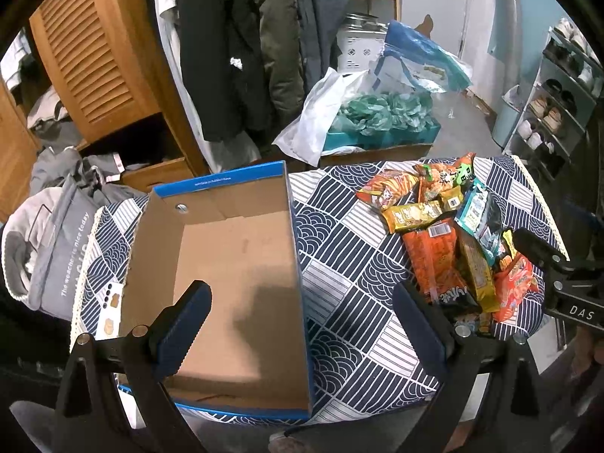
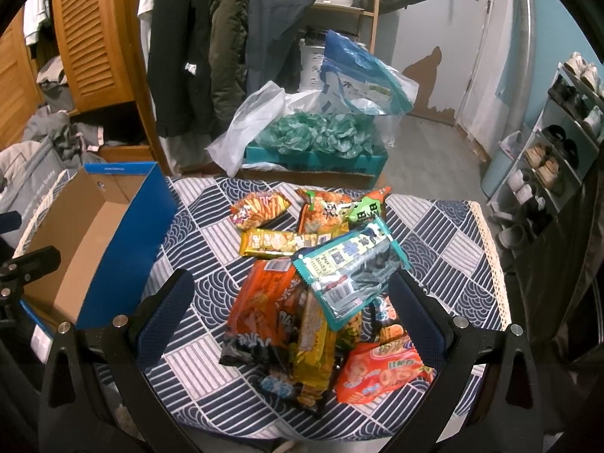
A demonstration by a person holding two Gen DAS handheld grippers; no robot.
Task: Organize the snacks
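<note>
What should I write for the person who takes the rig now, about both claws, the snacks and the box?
Left claw: open, holding nothing, above the near right wall of the cardboard box.
Right claw: open, holding nothing, above the near part of the snack pile.
Things: the box stands open on the left of the patterned tablecloth; no snack is visible inside it. All snack packets lie in a loose heap to its right, the teal packet on top.
Done: nothing packed yet.
Left: probably move every packet into the box; the teal one looks easiest to take first.
</note>
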